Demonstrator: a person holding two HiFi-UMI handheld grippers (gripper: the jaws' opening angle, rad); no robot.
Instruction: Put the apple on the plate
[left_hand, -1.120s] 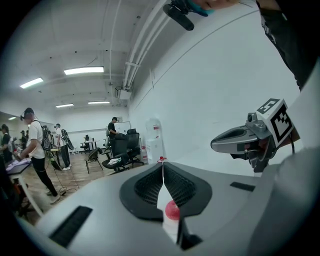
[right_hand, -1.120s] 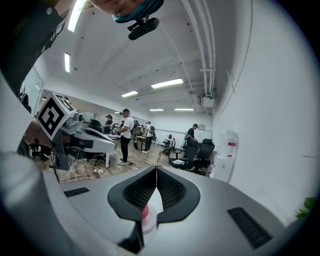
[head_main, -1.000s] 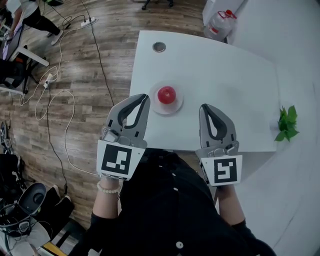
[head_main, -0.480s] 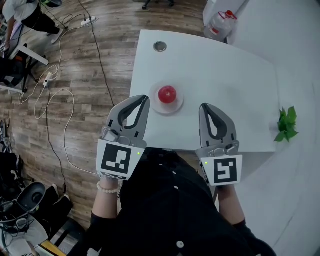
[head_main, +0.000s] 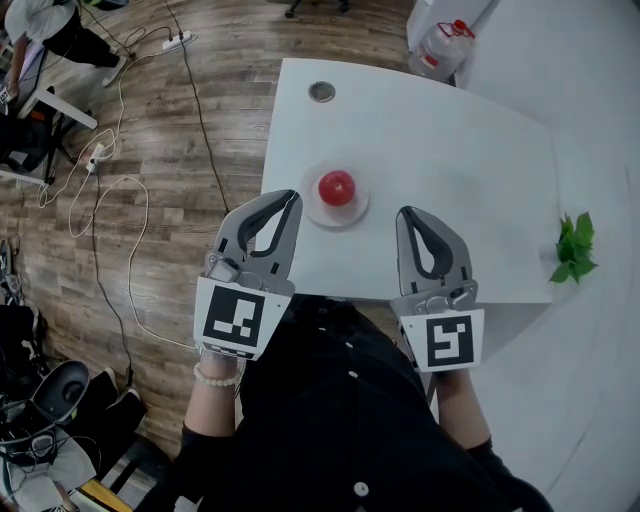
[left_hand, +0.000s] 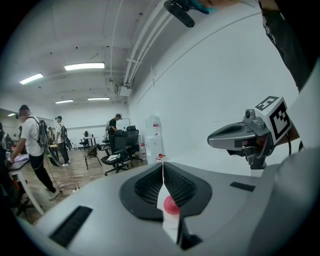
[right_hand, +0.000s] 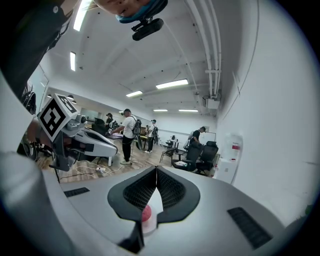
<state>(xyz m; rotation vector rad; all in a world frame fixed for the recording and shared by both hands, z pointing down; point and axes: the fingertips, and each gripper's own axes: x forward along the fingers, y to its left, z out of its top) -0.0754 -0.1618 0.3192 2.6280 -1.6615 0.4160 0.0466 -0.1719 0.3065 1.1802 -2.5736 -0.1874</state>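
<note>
apple: we see the red apple (head_main: 336, 187) sitting on the small plate (head_main: 312, 211), on the white table (head_main: 450, 160)
left gripper (head_main: 291, 197): jaws pressed together, empty, just beside the plate
right gripper (head_main: 407, 214): jaws together, empty, over the table's near edge

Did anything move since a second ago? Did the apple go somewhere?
Nothing visibly changed. The apple still sits on the plate on the white table. The left tool and the right tool stay shut and empty, side by side at the table's near edge, touching neither apple nor plate.
</note>
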